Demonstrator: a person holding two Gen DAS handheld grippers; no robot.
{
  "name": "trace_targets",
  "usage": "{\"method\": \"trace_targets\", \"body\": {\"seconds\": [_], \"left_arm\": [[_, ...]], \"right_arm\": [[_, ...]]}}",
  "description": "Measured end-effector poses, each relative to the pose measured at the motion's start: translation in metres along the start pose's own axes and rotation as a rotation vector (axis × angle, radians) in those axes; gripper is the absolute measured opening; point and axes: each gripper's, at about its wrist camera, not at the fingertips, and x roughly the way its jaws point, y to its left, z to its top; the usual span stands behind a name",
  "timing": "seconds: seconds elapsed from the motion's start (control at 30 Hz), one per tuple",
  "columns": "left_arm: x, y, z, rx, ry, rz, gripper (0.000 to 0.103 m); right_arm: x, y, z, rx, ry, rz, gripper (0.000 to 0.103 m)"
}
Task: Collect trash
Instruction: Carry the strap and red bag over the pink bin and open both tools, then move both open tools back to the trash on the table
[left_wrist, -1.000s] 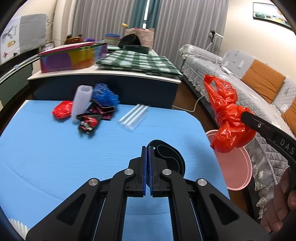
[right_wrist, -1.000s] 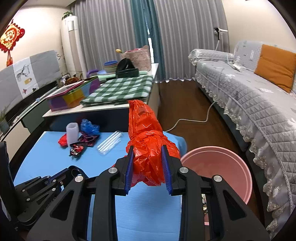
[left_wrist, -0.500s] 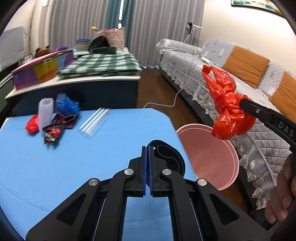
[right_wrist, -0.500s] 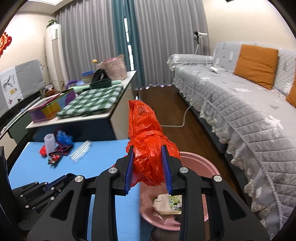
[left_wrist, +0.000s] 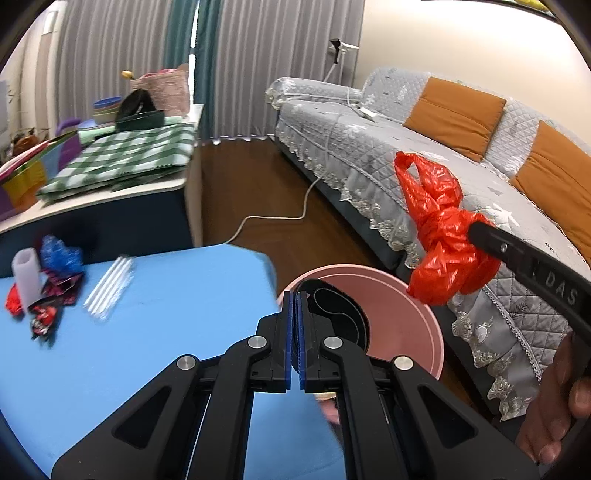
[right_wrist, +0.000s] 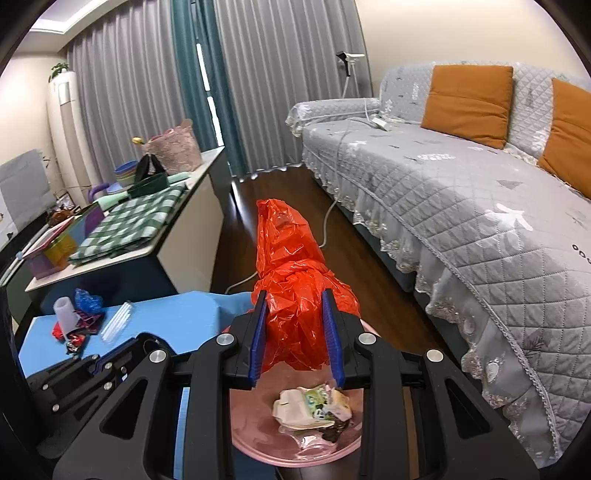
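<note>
My right gripper (right_wrist: 295, 299) is shut on a knotted red plastic bag (right_wrist: 295, 291) and holds it above a pink bin (right_wrist: 255, 439). In the left wrist view the same bag (left_wrist: 439, 236) hangs over the bin's far rim (left_wrist: 369, 271). My left gripper (left_wrist: 295, 297) is shut on a thin black flat piece (left_wrist: 338, 314) that sticks out past its tips, over the bin's near edge. Crumpled paper and wrappers (right_wrist: 314, 406) lie in the bin. More trash sits on the blue table (left_wrist: 166, 325): a white cup (left_wrist: 26, 280), a blue crumpled bag (left_wrist: 59, 254), dark wrappers (left_wrist: 44, 317) and clear tubes (left_wrist: 110, 288).
A grey sofa (right_wrist: 461, 206) with orange cushions runs along the right. A white cable (left_wrist: 273, 218) lies on the wood floor. A cabinet with a green checked cloth (left_wrist: 122, 158) stands behind the table. A hand (left_wrist: 550, 406) grips the right tool's handle.
Both grippers have swung right, from over the blue table to over the pink bin, carrying the red bag and the black piece. The trash pile on the table now lies far left.
</note>
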Motion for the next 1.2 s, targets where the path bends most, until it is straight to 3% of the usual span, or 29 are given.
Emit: {"method": "trace_targets", "body": {"seconds": [0.3, 0.4, 0.73, 0.77, 0.87, 0.93, 1.2], "left_arm": [[0.028, -0.023, 0.011, 0.033, 0.024, -0.042, 0.002], [0.038, -0.022, 0.01, 0.028, 0.065, -0.061, 0.008], [0.036, -0.013, -0.003, 0.01, 0.098, -0.091, 0.009], [0.036, -0.015, -0.004, 0.015, 0.105, -0.103, 0.013], [0.037, -0.015, -0.005, 0.028, 0.13, -0.105, 0.039], [0.043, -0.015, -0.007, 0.042, 0.178, -0.098, 0.039], [0.023, -0.003, -0.008, 0.012, 0.119, -0.086, 0.039]], "right_arm": [[0.011, -0.014, 0.0, 0.026, 0.02, -0.004, 0.031], [0.015, -0.017, 0.0, 0.044, 0.036, -0.019, 0.047], [0.013, -0.013, 0.0, 0.049, 0.039, -0.012, 0.049], [0.011, -0.013, 0.0, 0.055, 0.034, -0.012, 0.049], [0.006, -0.013, 0.002, 0.065, 0.024, -0.007, 0.049], [0.005, -0.013, 0.003, 0.064, 0.022, -0.007, 0.049], [0.0, -0.006, 0.006, 0.053, 0.011, -0.001, 0.049]]}}
